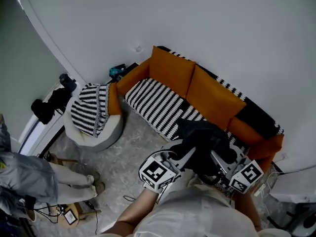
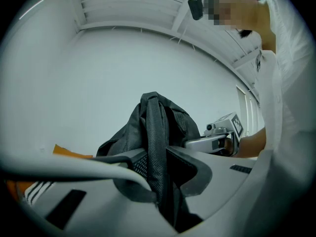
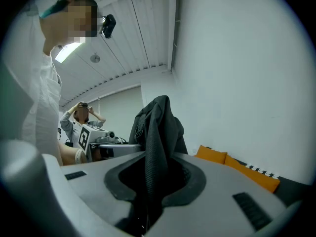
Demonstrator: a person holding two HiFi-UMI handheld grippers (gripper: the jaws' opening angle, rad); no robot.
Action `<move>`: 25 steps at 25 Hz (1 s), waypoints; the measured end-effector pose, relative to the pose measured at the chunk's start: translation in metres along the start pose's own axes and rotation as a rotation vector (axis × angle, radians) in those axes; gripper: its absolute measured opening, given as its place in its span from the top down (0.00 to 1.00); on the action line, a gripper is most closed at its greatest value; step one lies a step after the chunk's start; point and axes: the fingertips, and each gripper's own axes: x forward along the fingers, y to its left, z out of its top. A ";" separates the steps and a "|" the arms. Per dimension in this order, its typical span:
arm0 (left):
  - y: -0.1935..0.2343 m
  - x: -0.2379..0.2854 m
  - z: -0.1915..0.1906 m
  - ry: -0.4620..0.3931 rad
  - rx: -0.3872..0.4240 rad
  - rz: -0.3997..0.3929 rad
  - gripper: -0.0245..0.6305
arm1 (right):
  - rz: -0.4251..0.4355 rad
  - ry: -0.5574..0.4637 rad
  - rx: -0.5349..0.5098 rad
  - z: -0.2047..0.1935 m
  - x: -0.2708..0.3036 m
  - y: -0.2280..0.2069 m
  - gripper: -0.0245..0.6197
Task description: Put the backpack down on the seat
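A black backpack hangs in the air over the right part of the sofa seat, which is black-and-white striped with orange back cushions. My left gripper is shut on one mesh strap of the backpack. On the other side my right gripper is shut on a second strap, and the bag's body rises beyond the jaws. Each gripper view shows the other gripper: the right gripper and the left gripper.
A grey pouf with a striped cushion stands left of the sofa. A dark camera rig is by the left wall. A person sits at the lower left, with cables on the floor nearby. A white wall backs the sofa.
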 end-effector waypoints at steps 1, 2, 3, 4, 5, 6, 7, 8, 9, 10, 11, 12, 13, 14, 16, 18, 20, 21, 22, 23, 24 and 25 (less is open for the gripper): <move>0.005 0.008 0.002 -0.002 0.000 0.002 0.84 | 0.005 0.001 0.000 0.002 0.002 -0.009 0.82; 0.010 0.016 0.004 -0.003 0.000 0.005 0.84 | 0.010 0.002 -0.001 0.004 0.005 -0.018 0.82; 0.014 0.024 0.006 -0.005 -0.001 0.008 0.84 | 0.016 0.002 -0.002 0.006 0.007 -0.027 0.82; 0.018 0.031 0.009 -0.008 -0.003 0.010 0.84 | 0.020 0.002 -0.005 0.009 0.008 -0.035 0.82; 0.022 0.038 0.012 -0.011 -0.004 0.011 0.84 | 0.025 0.002 -0.009 0.013 0.010 -0.042 0.82; 0.025 0.044 0.015 -0.015 -0.002 0.013 0.84 | 0.028 0.002 -0.015 0.016 0.012 -0.049 0.82; 0.029 0.050 0.017 -0.020 0.000 0.016 0.84 | 0.032 0.004 -0.021 0.019 0.013 -0.056 0.82; 0.032 0.055 0.019 -0.023 0.004 0.019 0.84 | 0.036 0.004 -0.026 0.021 0.014 -0.062 0.82; 0.035 0.061 0.020 -0.026 0.008 0.022 0.84 | 0.041 0.003 -0.031 0.023 0.015 -0.068 0.82; 0.039 0.066 0.021 -0.029 0.013 0.025 0.84 | 0.044 0.001 -0.035 0.026 0.016 -0.074 0.82; 0.043 0.073 0.024 -0.035 0.016 0.027 0.84 | 0.046 -0.001 -0.040 0.028 0.018 -0.081 0.82; 0.049 0.079 0.027 -0.041 0.017 0.028 0.84 | 0.047 -0.002 -0.044 0.031 0.022 -0.089 0.82; 0.054 0.085 0.030 -0.044 0.016 0.029 0.84 | 0.046 -0.001 -0.048 0.034 0.026 -0.095 0.82; 0.059 0.089 0.031 -0.046 0.014 0.028 0.84 | 0.044 0.001 -0.050 0.036 0.029 -0.101 0.82; 0.066 0.093 0.033 -0.045 0.013 0.022 0.84 | 0.036 0.003 -0.053 0.038 0.033 -0.107 0.82; 0.075 0.099 0.033 -0.042 0.011 0.011 0.84 | 0.023 0.005 -0.051 0.039 0.039 -0.115 0.82; 0.084 0.104 0.032 -0.040 0.006 -0.002 0.84 | 0.006 0.008 -0.046 0.037 0.046 -0.122 0.82; 0.089 0.107 0.030 -0.039 0.003 -0.010 0.84 | -0.003 0.010 -0.044 0.036 0.050 -0.125 0.82; 0.095 0.110 0.029 -0.037 -0.001 -0.019 0.84 | -0.012 0.013 -0.041 0.036 0.055 -0.129 0.82; 0.102 0.113 0.027 -0.032 -0.007 -0.028 0.84 | -0.022 0.017 -0.036 0.034 0.061 -0.134 0.82; 0.109 0.118 0.025 -0.025 -0.017 -0.038 0.84 | -0.032 0.023 -0.026 0.033 0.066 -0.139 0.82; 0.114 0.122 0.022 -0.015 -0.029 -0.050 0.84 | -0.044 0.032 -0.013 0.030 0.069 -0.144 0.82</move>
